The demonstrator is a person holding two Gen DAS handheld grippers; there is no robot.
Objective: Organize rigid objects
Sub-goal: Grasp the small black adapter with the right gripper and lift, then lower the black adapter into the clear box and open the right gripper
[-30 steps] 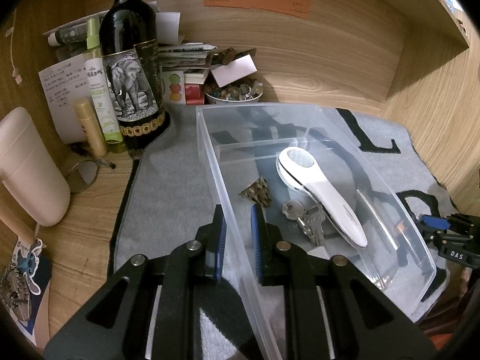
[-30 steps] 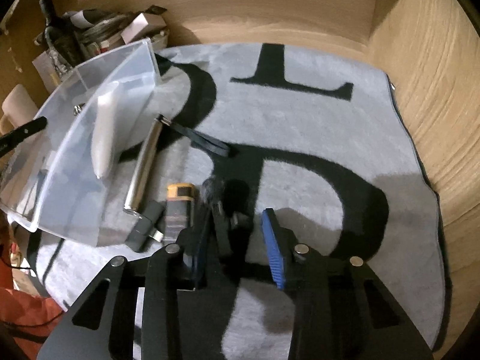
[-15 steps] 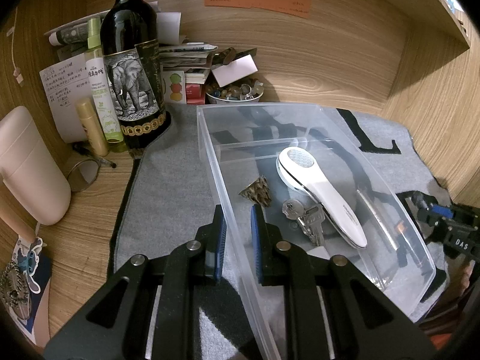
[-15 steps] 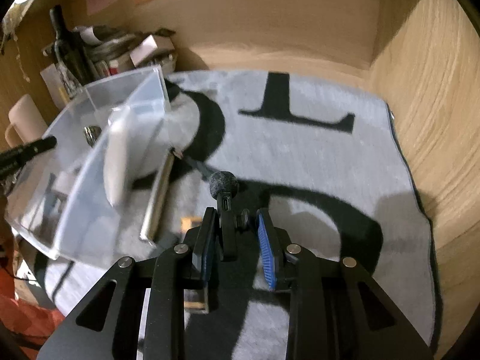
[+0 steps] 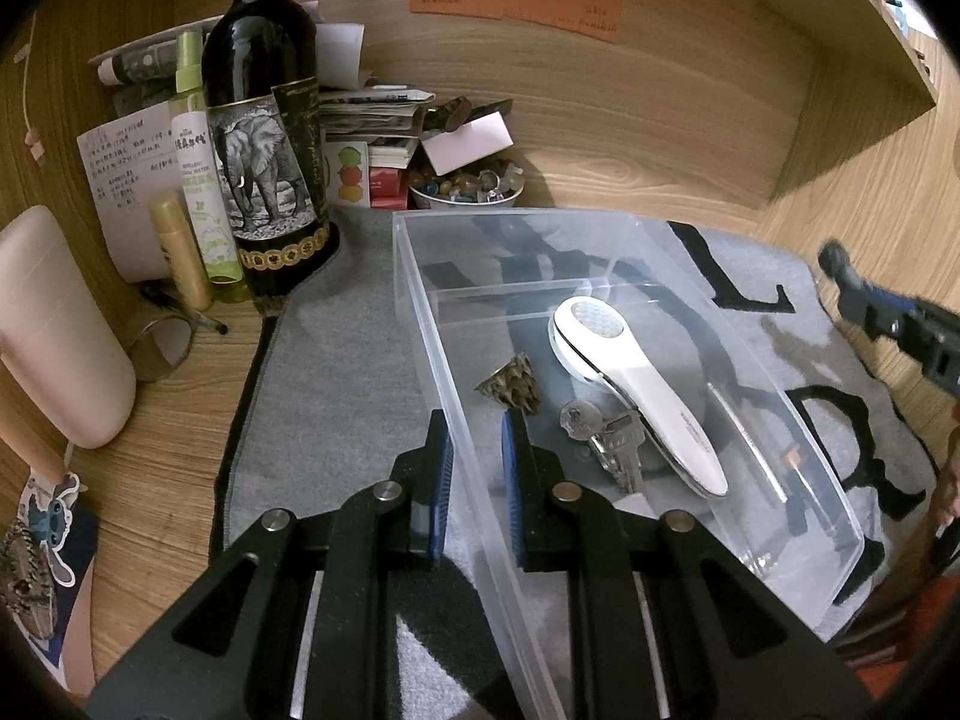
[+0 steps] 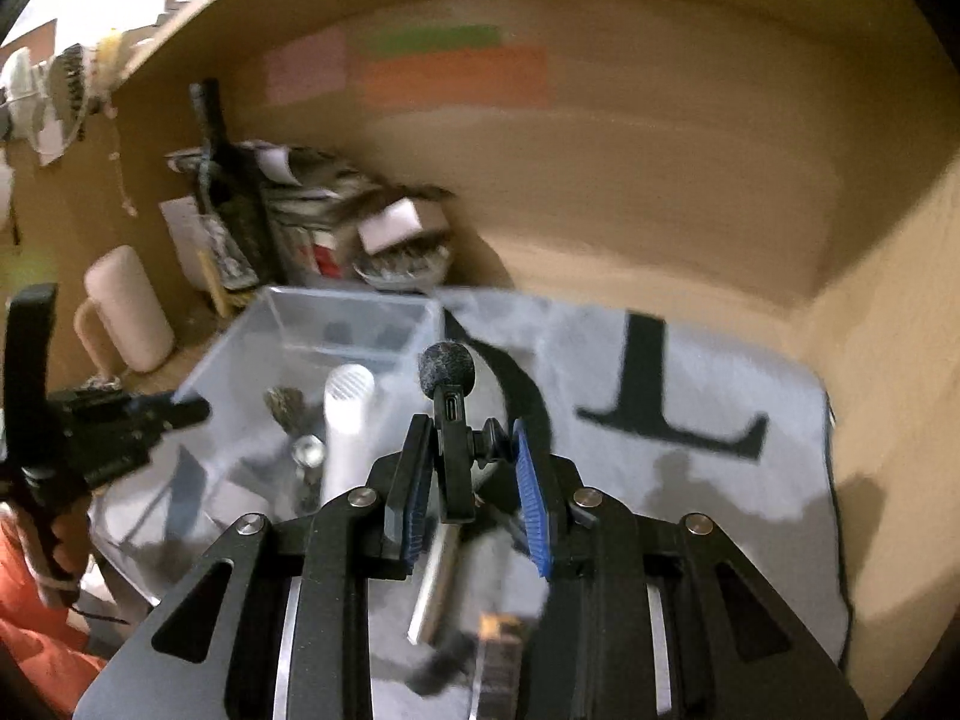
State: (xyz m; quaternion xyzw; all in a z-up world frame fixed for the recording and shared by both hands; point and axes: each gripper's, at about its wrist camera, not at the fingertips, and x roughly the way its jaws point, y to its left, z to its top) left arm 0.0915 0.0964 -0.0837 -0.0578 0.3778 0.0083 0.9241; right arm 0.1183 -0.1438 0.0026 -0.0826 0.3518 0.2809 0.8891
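Note:
A clear plastic bin [image 5: 414,276] lies on the grey mat. In it are a white handheld device [image 5: 636,384], keys [image 5: 606,438] and a small spiky brown object [image 5: 510,384]. My left gripper [image 5: 474,468] is shut on the bin's near wall. My right gripper [image 6: 471,480] is shut on a small black microphone with a foam head [image 6: 447,372] and holds it in the air beside the bin [image 6: 354,318]. It shows at the right edge of the left wrist view [image 5: 870,300]. A silver bar [image 6: 435,576] and an orange-tipped black item [image 6: 498,648] lie on the mat below.
A wine bottle [image 5: 264,138], spray bottle [image 5: 201,180], gold tube [image 5: 177,252], papers and a bowl of trinkets [image 5: 468,189] crowd the back left. A beige cup [image 5: 54,330] stands at left. Wooden walls enclose the back and right. The mat [image 6: 690,450] has black letters.
My right gripper closed on the microphone, lifted it off the mat and swung it up towards the bin. The left gripper kept its hold on the bin wall.

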